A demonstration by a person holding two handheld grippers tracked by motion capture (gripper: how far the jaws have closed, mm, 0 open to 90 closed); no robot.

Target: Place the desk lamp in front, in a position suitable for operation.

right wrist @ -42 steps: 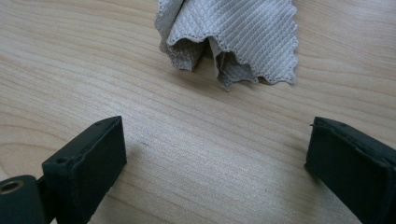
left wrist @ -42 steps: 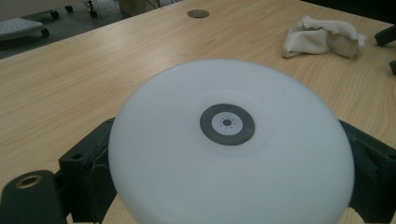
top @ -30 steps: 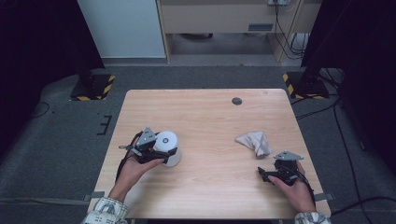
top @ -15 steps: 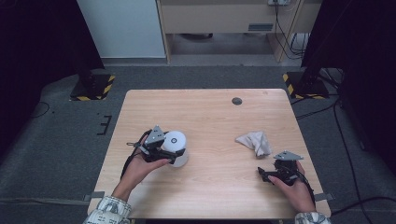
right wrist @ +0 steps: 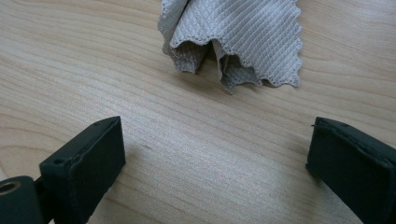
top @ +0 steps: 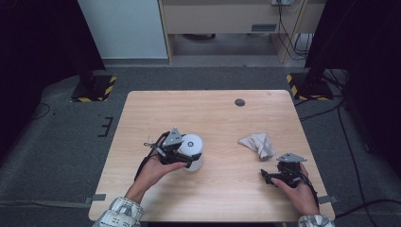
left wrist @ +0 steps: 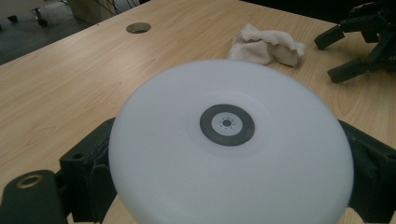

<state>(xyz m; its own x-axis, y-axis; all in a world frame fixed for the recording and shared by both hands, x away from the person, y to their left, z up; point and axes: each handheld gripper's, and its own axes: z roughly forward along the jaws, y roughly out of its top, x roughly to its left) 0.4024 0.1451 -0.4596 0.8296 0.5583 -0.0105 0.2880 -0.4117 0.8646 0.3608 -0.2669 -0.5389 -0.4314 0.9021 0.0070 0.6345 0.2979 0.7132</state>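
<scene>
A white round dish (top: 192, 144) with a grey ring mark on its base is held tilted just above the table, left of centre. My left gripper (top: 188, 153) is shut on it, one black jaw on each side of the dish (left wrist: 229, 140). A crumpled pale cloth (top: 257, 143) lies on the right half of the table. My right gripper (top: 267, 176) rests near the front right corner, open, with its jaws pointing left. In the right gripper view the cloth (right wrist: 243, 32) lies a short way beyond the open jaws of that gripper (right wrist: 215, 172), with bare wood between them.
The wooden table (top: 213, 198) has a round cable hole (top: 239, 102) near its far edge. Dark floor surrounds it, with yellow-and-black stand feet (top: 92, 90) at both far corners. The right gripper (left wrist: 348, 51) appears beyond the cloth (left wrist: 266, 44) in the left gripper view.
My left gripper has carried the white dish to the right, toward the table's middle. The right gripper and the cloth have stayed put.
</scene>
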